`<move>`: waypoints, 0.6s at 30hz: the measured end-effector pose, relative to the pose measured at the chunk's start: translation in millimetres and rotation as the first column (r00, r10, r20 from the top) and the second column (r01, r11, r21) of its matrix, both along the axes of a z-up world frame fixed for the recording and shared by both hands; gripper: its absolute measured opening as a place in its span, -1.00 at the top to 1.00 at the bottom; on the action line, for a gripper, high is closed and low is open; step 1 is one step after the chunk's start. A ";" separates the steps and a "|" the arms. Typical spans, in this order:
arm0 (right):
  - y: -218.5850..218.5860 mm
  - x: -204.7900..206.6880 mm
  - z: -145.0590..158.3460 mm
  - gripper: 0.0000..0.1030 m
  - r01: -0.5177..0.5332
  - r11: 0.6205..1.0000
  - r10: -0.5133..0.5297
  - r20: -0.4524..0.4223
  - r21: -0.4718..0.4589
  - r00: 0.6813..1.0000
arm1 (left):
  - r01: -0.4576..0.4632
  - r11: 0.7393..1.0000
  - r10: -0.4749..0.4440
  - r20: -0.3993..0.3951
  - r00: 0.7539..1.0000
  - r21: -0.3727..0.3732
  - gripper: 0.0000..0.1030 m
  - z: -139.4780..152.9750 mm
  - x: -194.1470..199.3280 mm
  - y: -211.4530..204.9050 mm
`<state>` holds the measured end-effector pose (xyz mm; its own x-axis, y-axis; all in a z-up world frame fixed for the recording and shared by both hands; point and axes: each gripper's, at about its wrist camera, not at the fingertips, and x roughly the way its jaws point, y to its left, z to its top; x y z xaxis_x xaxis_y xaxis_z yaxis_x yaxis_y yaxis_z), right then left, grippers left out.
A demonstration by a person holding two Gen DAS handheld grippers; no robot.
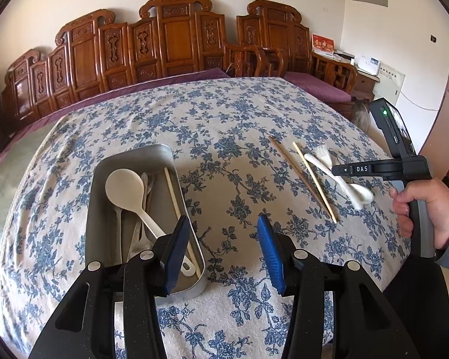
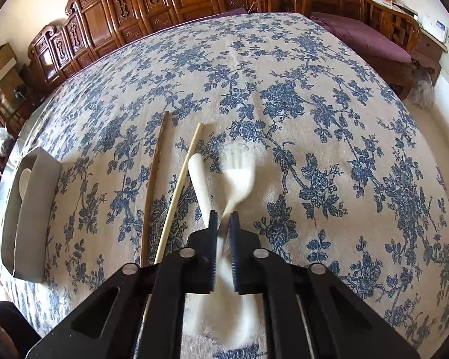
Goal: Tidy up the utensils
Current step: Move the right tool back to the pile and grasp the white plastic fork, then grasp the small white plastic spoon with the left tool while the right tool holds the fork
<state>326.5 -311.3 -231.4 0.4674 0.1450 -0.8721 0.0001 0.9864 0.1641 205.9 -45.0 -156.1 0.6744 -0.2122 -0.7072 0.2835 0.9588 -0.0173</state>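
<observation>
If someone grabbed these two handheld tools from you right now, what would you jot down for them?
Left gripper: open, empty, beside the metal tray.
Right gripper: shut on the white fork.
Done: large white spoon, some metal cutlery and one pale chopstick lie in the tray.
Left: tray the fork, then the white spoon and two chopsticks from the tablecloth.

The left gripper was held open above a floral tablecloth, beside a metal tray containing a white spoon. Two chopsticks were laid near the right gripper.
</observation>
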 end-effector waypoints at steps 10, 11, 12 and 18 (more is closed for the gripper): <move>-8.6 -19.9 30.1 0.93 -0.052 0.998 0.050 0.077 0.024 0.996 | 0.020 1.000 -0.020 -0.011 1.000 0.006 0.13 1.5 0.6 -22.3; -10.7 -23.4 35.9 0.93 -0.057 0.998 0.055 0.090 0.024 0.994 | 0.023 1.000 -0.023 -0.011 1.000 0.007 0.13 1.4 1.5 -25.3; -13.4 -26.5 41.0 0.93 -0.062 0.998 0.059 0.100 0.025 0.993 | 0.028 1.000 -0.028 -0.014 1.000 0.006 0.13 1.2 3.4 -29.6; -38.5 -51.3 56.9 0.92 -0.078 0.997 0.078 0.141 -0.007 0.987 | 0.067 0.998 -0.067 -0.040 0.997 0.003 0.13 -2.5 17.3 -61.7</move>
